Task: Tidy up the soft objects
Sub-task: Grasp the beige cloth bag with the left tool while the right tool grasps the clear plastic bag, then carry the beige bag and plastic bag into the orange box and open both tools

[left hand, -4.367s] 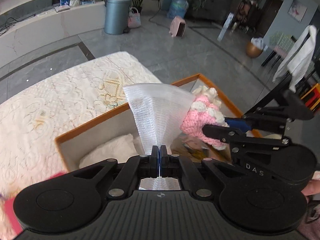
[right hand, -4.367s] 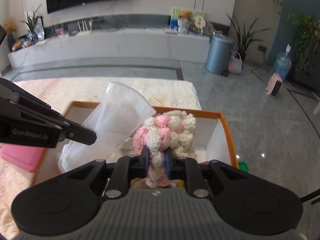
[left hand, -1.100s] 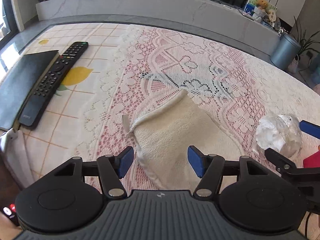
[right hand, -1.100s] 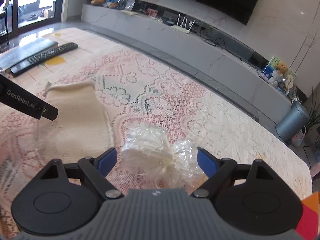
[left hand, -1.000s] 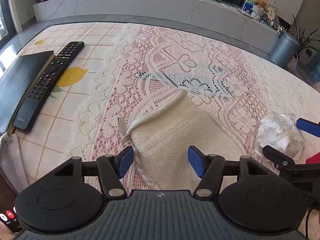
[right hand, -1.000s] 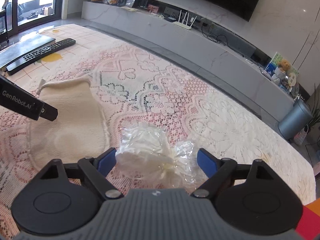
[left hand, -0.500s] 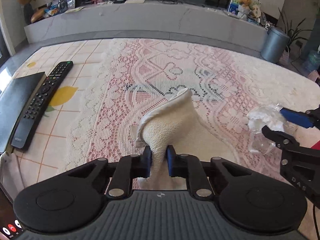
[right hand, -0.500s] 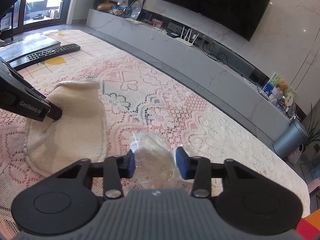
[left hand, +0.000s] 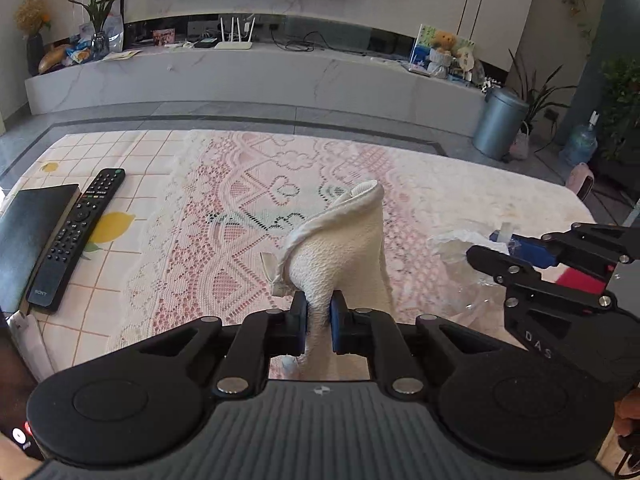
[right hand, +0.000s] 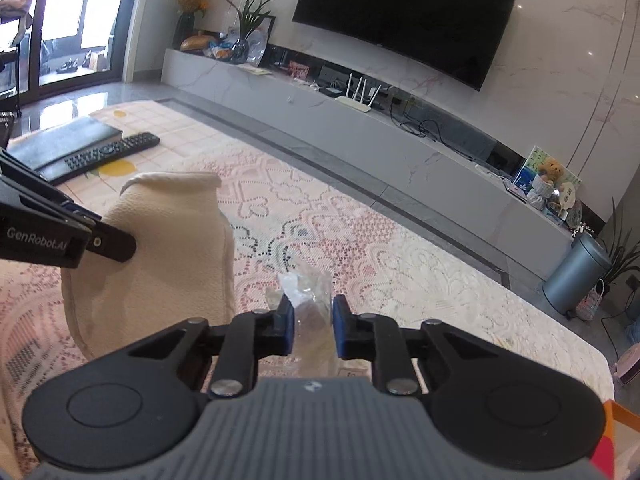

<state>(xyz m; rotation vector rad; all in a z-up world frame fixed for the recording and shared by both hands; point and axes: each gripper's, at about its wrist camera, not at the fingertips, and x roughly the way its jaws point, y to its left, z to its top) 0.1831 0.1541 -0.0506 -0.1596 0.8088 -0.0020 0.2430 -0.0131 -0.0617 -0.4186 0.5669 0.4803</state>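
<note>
My left gripper (left hand: 319, 322) is shut on a cream towel (left hand: 344, 252) and holds it lifted off the lace tablecloth (left hand: 224, 216); the cloth stands up in a fold. The towel also shows in the right wrist view (right hand: 160, 248), with the left gripper's finger (right hand: 100, 242) pinching it. My right gripper (right hand: 313, 330) is shut on a clear crumpled plastic bag (right hand: 308, 296), raised above the table. That bag (left hand: 456, 246) and the right gripper (left hand: 516, 248) show at the right of the left wrist view.
A black remote (left hand: 78, 232) and a black book (left hand: 28, 232) lie at the table's left end. An orange box corner (right hand: 614, 432) shows at the lower right. A grey bin (left hand: 500, 122) stands on the floor beyond the table.
Both grippers closed, the left on the towel and the right on the plastic bag, and both have lifted their loads off the tablecloth. Earlier still, they held other items over the box.
</note>
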